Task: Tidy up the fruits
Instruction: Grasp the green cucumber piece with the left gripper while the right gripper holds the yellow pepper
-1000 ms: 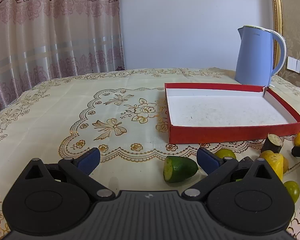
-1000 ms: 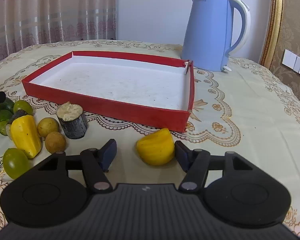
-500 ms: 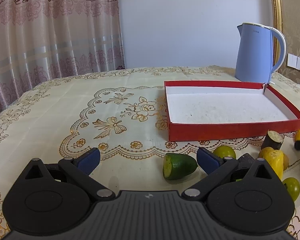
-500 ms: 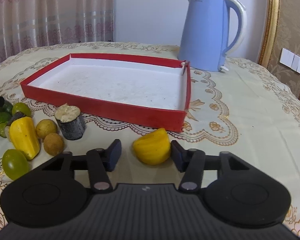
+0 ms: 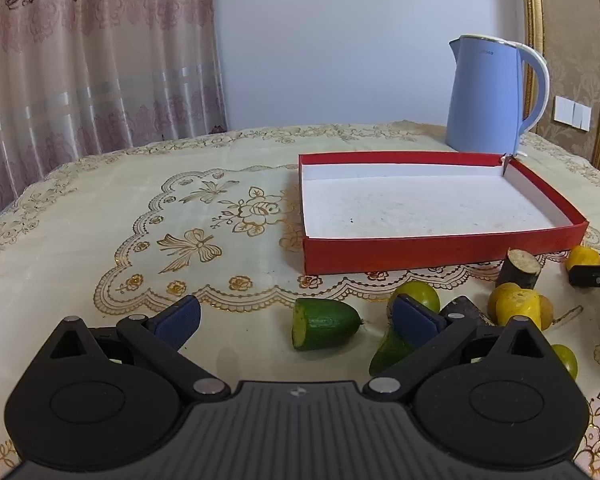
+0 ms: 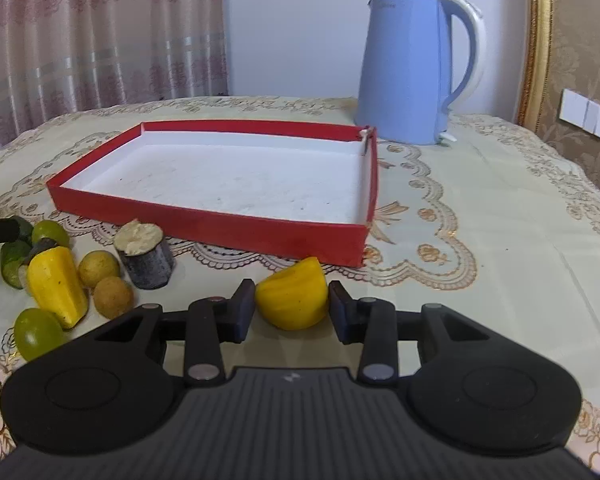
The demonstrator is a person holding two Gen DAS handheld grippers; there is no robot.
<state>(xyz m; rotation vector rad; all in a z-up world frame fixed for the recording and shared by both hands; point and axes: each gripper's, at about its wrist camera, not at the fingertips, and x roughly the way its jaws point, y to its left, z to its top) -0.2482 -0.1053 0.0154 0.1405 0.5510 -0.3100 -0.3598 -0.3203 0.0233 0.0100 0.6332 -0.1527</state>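
My right tool (image 6: 291, 309) has its fingers (image 6: 242, 312) closed in on the yellow fruit piece (image 6: 292, 299), pads touching both sides, piece sitting on the worktop (image 6: 500, 240) just in front of the red tray's (image 6: 260, 226) near wall. My left tool (image 5: 296, 318) is wide open, low over the worktop, with the cut green piece (image 5: 324, 323) lying between the fingers, nearer the right pad, touching neither. Behind that right pad: a second green piece (image 5: 388, 350), partly hidden, and a green round fruit (image 5: 418, 294). In the right view, left of my right tool is the loose cluster: dark stub with pale cut top (image 6: 146, 256), two small brownish round fruits (image 6: 99, 268), yellow wedge (image 6: 58, 284), green grape-like fruit (image 6: 36, 332), all on the worktop outside the tray. Tray interior is white, no fruit in it. Blue kettle (image 6: 408, 68) stands behind the tray's far right corner. Curtain (image 6: 80, 40) at back left.
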